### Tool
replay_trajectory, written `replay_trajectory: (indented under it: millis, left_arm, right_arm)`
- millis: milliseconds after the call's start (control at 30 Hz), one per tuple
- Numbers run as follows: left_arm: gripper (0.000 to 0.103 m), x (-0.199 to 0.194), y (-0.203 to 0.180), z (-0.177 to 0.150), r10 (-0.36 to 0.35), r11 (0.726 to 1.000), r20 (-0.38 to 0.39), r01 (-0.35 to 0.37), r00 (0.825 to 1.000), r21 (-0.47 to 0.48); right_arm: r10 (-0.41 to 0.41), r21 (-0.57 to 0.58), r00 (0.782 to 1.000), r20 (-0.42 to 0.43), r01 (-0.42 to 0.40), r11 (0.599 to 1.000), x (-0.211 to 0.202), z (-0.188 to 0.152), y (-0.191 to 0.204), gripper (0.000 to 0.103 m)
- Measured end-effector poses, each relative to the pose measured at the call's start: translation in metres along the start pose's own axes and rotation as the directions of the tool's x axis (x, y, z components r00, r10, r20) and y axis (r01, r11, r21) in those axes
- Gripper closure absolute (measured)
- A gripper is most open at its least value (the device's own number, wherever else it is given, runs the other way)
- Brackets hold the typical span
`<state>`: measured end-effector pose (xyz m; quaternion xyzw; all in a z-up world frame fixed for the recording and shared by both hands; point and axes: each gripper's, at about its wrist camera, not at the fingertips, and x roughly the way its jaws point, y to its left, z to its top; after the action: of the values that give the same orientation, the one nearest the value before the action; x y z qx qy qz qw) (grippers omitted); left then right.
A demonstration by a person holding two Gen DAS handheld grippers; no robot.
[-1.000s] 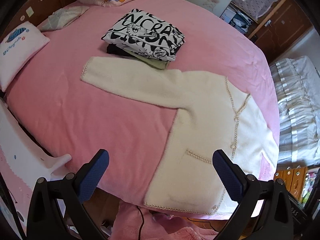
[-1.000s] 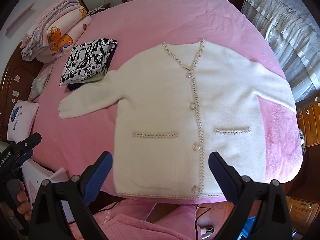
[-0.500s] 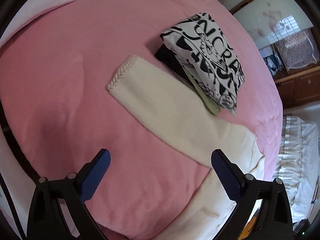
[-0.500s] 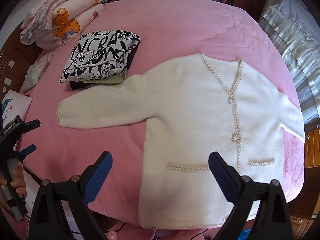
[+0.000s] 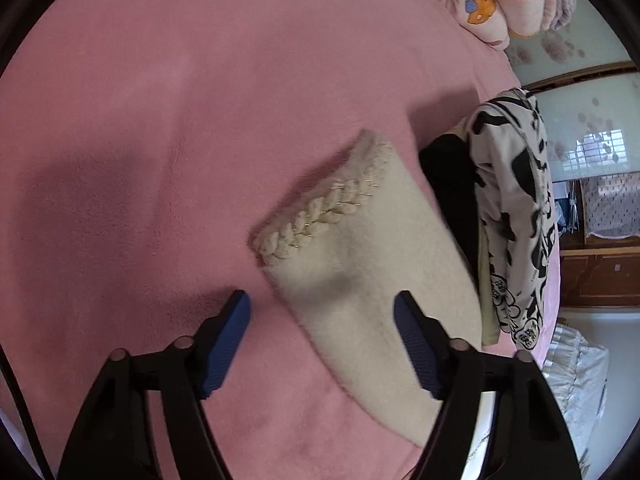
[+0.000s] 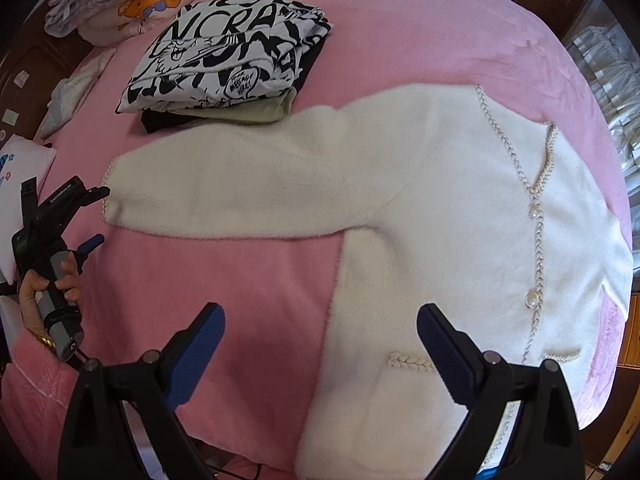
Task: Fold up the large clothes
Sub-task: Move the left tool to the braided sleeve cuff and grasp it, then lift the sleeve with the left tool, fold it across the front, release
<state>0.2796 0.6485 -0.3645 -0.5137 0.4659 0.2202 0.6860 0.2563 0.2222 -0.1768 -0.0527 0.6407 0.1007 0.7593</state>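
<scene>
The left hand-held gripper [image 5: 322, 312] has dropped to the cream cardigan's [image 6: 460, 220] sleeve cuff [image 5: 316, 216] on the bed [image 5: 160, 120], jaws narrowing, nothing pinched; right hand-held gripper [image 6: 320, 334] hovers wide: sleeve fold starting

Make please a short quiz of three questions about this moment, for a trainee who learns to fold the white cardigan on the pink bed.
1. True or false: the left gripper is already clamped on the cardigan's sleeve cuff.
2. Which lies on top of the folded pile beside the sleeve? A) a black-and-white printed garment B) a pale green one C) a black one
3. Fill in: the white cardigan lies with its button front facing ____.

Key
1. False. Its jaws have just been closing, but the pads are apart and not pressing the sleeve, which lies partly between them.
2. A.
3. Up; the pearl buttons and braided trim show.
</scene>
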Motion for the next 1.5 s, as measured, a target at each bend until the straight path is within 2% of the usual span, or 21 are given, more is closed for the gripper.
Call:
replay_trajectory:
  millis: [100, 267, 367, 433, 467, 500, 600, 700, 800, 900, 1000, 1100, 1267, 1367, 1500]
  left_arm:
    - [0.042, 0.013, 0.007, 0.002, -0.027, 1.0, 0.026, 0.027, 0.999, -0.004]
    - [0.044, 0.028, 0.004, 0.002, -0.065, 0.998, 0.074, 0.064, 0.995, 0.021]
    - [0.052, 0.037, -0.003, 0.005, -0.058, 0.998, 0.091, 0.055, 0.994, 0.03]
    - [0.061, 0.042, -0.009, 0.006, -0.033, 0.999, 0.103, 0.03, 0.994, 0.028]
    - [0.075, 0.04, -0.008, 0.005, -0.013, 1.0, 0.112, 0.01, 0.994, 0.025]
    - [0.083, 0.038, -0.008, 0.004, 0.007, 1.0, 0.12, -0.01, 0.993, 0.02]
    - [0.09, 0.032, 0.001, 0.001, -0.041, 0.998, 0.127, 0.048, 0.991, -0.05]
    - [0.092, 0.02, -0.001, -0.004, -0.069, 0.994, 0.164, 0.082, 0.984, -0.071]
    - [0.093, -0.002, -0.019, -0.014, -0.062, 0.998, 0.218, 0.063, 0.974, 0.002]
    - [0.093, -0.029, -0.039, -0.024, -0.152, 0.988, 0.263, 0.143, 0.953, 0.055]
    - [0.093, -0.053, -0.071, -0.041, -0.181, 0.979, 0.298, 0.144, 0.937, 0.141]
    - [0.093, -0.076, -0.106, -0.061, -0.211, 0.961, 0.313, 0.139, 0.926, 0.237]
    - [0.094, -0.114, -0.157, -0.112, -0.311, 0.912, 0.328, 0.182, 0.892, 0.368]
    - [0.094, -0.133, -0.188, -0.153, -0.353, 0.874, 0.323, 0.187, 0.878, 0.448]
    - [0.094, -0.142, -0.239, -0.215, -0.437, 0.798, 0.259, 0.238, 0.861, 0.553]
  right_arm:
    - [0.021, 0.019, 0.999, -0.033, -0.02, 1.0, 0.013, -0.006, 0.002, 0.006]
    - [0.047, 0.051, 0.997, -0.066, -0.044, 0.998, 0.025, -0.02, -0.003, 0.006]
    - [0.049, 0.076, 0.997, -0.055, -0.045, 0.996, 0.029, -0.022, -0.011, 0.006]
    - [0.052, 0.103, 0.998, -0.029, -0.049, 0.993, 0.032, -0.023, -0.019, 0.006]
    - [0.051, 0.116, 0.999, -0.019, -0.048, 0.992, 0.034, -0.023, -0.023, 0.006]
    - [0.047, 0.129, 0.999, -0.015, -0.045, 0.991, 0.037, -0.021, -0.027, 0.006]
    - [0.031, 0.168, 0.999, 0.006, -0.032, 0.985, 0.046, -0.017, -0.042, 0.006]
    - [0.016, 0.211, 0.999, 0.029, -0.022, 0.977, 0.053, -0.011, -0.057, 0.01]
    - [0.0, 0.257, 0.999, 0.047, -0.012, 0.966, 0.057, -0.008, -0.072, 0.012]
    - [0.004, 0.297, 0.997, 0.074, -0.026, 0.955, 0.056, -0.007, -0.087, 0.012]
    - [0.009, 0.308, 0.995, 0.095, -0.038, 0.951, 0.052, -0.009, -0.096, 0.012]
    - [0.026, 0.315, 0.993, 0.116, -0.061, 0.947, 0.047, -0.015, -0.107, 0.012]
    - [0.065, 0.307, 0.987, 0.144, -0.107, 0.946, 0.037, -0.026, -0.131, 0.012]
    - [0.077, 0.309, 0.983, 0.168, -0.127, 0.943, 0.025, -0.033, -0.153, 0.012]
    - [0.097, 0.315, 0.974, 0.203, -0.158, 0.936, 0.008, -0.041, -0.192, 0.012]
